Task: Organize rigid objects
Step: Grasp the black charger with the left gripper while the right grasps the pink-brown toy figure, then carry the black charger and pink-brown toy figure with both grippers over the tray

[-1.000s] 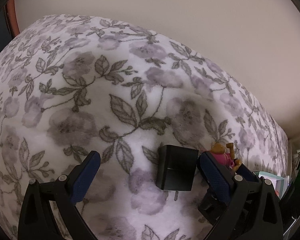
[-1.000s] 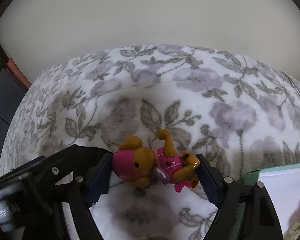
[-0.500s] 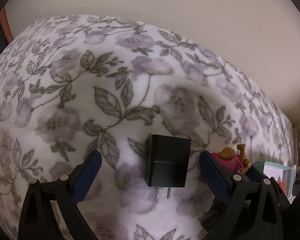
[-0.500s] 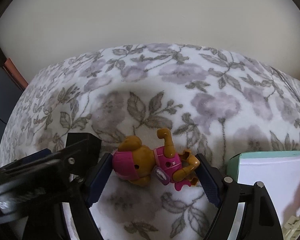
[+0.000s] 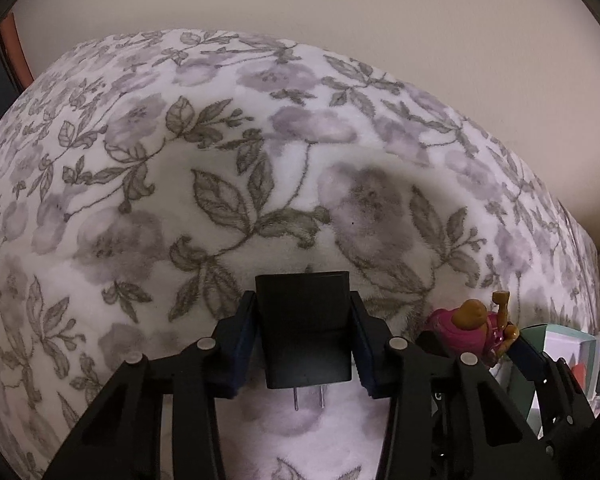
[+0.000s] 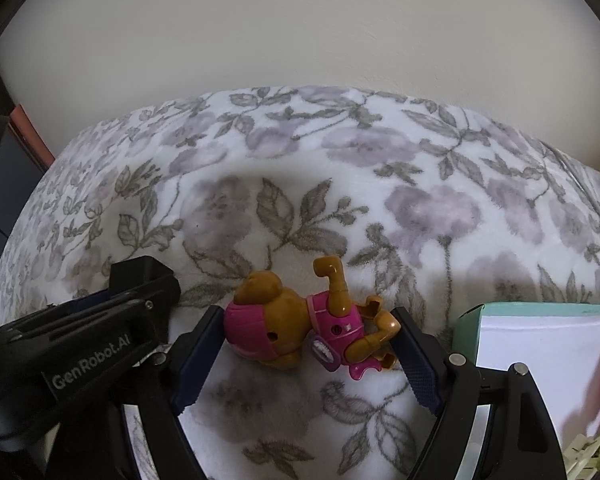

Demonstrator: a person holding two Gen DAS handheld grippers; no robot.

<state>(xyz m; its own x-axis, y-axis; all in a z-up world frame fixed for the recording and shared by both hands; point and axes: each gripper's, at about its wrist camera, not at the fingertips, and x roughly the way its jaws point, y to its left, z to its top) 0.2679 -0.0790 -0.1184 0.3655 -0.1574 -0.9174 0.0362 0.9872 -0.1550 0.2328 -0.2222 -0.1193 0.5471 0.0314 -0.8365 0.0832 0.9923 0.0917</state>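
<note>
Left gripper (image 5: 304, 344) clamps black charger (image 5: 305, 330), prongs rearward, for lifting; right gripper (image 6: 308, 354) pinches toy dog (image 6: 300, 326) lengthwise, ready to sort.

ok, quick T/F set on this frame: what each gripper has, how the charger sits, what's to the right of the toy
1. The left gripper is shut on the charger. True.
2. The charger's prongs point away from the camera. False: they point toward it, below the body.
3. The right gripper holds the toy dog by head and feet. True: one pad is at the pink hat, the other at the paws.
4. The toy dog is blue. False: brown, with pink clothes.
5. A teal-edged box sits to the right of the toy. True.
6. The cloth is plain white. False: it has a grey-purple flower print.
</note>
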